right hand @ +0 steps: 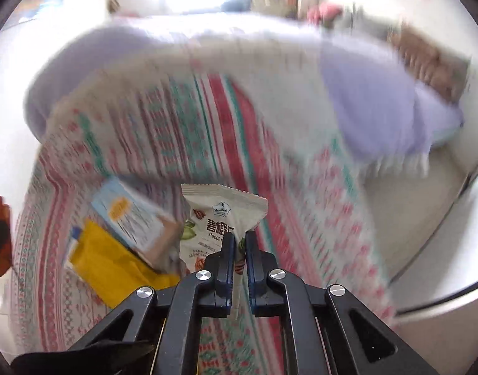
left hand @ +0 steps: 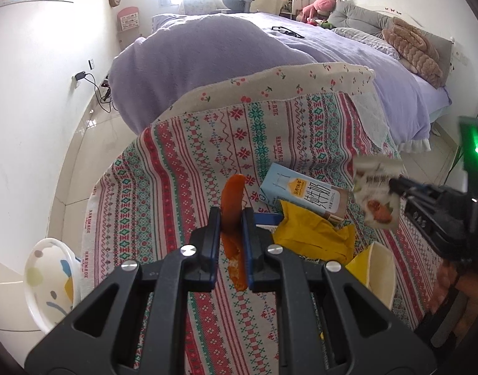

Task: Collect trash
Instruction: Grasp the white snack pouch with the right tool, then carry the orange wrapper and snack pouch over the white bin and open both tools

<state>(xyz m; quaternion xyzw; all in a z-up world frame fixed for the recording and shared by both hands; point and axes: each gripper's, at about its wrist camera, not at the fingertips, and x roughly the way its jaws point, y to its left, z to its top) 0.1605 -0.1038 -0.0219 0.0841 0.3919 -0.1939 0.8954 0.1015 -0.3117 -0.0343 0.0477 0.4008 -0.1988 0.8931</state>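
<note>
While the left hand-held gripper (left hand: 231, 215) stands at 6 o'clock in the left wrist view, its two blue-padded fingers are clamped on an orange peel (left hand: 232, 206), which curls upward past the fingertips and hangs down between them. Below it lies the table (left hand: 176, 168), covered by a cloth with red and green bands. At 3 o'clock from the peel rests a pale blue milk carton (left hand: 296, 195), and a crumpled yellow wrapper (left hand: 313, 237) lies just beside and partly over the carton's near end. At 4 o'clock a yellow paper cup (left hand: 377, 270) lies on its side. At 8 o'clock, off the table edge, a white bin (left hand: 48, 278) with coloured dots stands on the floor. Behind the table, at 12 o'clock, is a bed (left hand: 239, 47) with a lilac cover.

The right hand-held gripper (right hand: 238, 239) is clamped on a white snack packet (right hand: 220, 215) printed with nuts, held clear above the table; the background in the right wrist view is blurred. The same packet appears at 3 o'clock in the left wrist view.
</note>
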